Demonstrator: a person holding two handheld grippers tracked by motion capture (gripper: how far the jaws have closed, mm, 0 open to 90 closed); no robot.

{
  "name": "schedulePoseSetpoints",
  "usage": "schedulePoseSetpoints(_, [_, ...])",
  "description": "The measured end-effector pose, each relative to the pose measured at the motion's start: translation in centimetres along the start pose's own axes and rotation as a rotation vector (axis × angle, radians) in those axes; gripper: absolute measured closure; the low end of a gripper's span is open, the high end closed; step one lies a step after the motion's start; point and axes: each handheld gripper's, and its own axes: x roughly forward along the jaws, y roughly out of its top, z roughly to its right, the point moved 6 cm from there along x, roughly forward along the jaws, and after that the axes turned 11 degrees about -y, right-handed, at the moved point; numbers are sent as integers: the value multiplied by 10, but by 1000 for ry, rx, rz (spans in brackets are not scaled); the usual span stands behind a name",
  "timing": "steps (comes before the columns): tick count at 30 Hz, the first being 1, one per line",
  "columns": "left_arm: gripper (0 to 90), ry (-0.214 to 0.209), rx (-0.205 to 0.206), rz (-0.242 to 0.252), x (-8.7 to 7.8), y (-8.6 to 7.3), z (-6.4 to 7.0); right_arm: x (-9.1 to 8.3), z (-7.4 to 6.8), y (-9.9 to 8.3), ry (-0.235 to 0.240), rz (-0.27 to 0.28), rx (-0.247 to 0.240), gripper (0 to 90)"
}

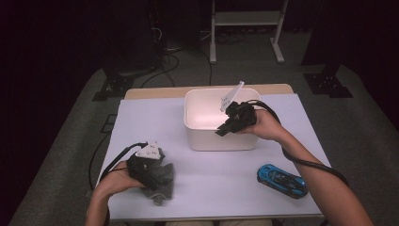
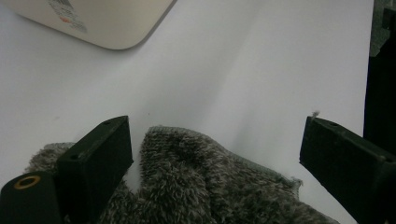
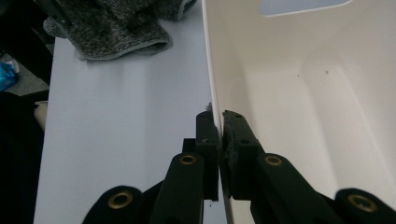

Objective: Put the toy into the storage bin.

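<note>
Right gripper (image 1: 225, 126) at the front wall of the white rounded plastic bin (image 1: 200, 139), jaws pinching that thin wall — one jaw inside, one outside, plain in the right gripper view (image 3: 219, 135). Bin toward the far edge of the white worktop (image 1: 141, 122), slightly right of centre, apparently empty as far as the interior is visible.

Left gripper (image 1: 157, 181) low over the grey fuzzy knitted cloth (image 1: 162, 181) near the worktop's front-left corner. Jaws spread wide in the left gripper view (image 2: 215, 154), the left jaw touching the rumpled cloth (image 2: 196, 186), the right jaw apart from it over bare worktop — nothing gripped yet.

Blue toy sports car (image 1: 281, 180) near the front-right corner, untouched, well apart from both grippers.

Judged from the layout: early in a tidy-into-the-bin job. Bin steadied, cloth straddled but not seized. Left to do, probably: closing on the cloth, lifting it, carrying it over the rim and dropping it in — then likely the car.
</note>
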Motion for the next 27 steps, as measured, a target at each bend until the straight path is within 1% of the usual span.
schedulePoseSetpoints(2, [88, -1, 0, -2, 0, 0, 0, -1, -4, -1, 3, 3, 6, 841])
schedulePoseSetpoints(6, [88, -6, -1, -1, 1, 0, 1, -2, -11, -2, -4, 8, -2, 842])
schedulePoseSetpoints(8, [88, -4, 3, -1, 0, 0, 1, -3, -14, -3, 3, 12, 5, 843])
schedulePoseSetpoints(13, [88, -7, 3, -1, 1, 1, 1, -4, -23, -4, 6, 15, 0, 844])
schedulePoseSetpoints(18, [88, -9, 3, -1, 1, 1, 1, -5, -31, -4, 11, 26, 7, 844])
schedulePoseSetpoints(23, [88, -7, 4, 2, 1, 1, 2, -4, -40, -2, 11, 18, -6, 850])
schedulePoseSetpoints(27, [88, -5, 0, 8, -1, 1, 1, -4, -44, 0, 10, 20, -16, 852])
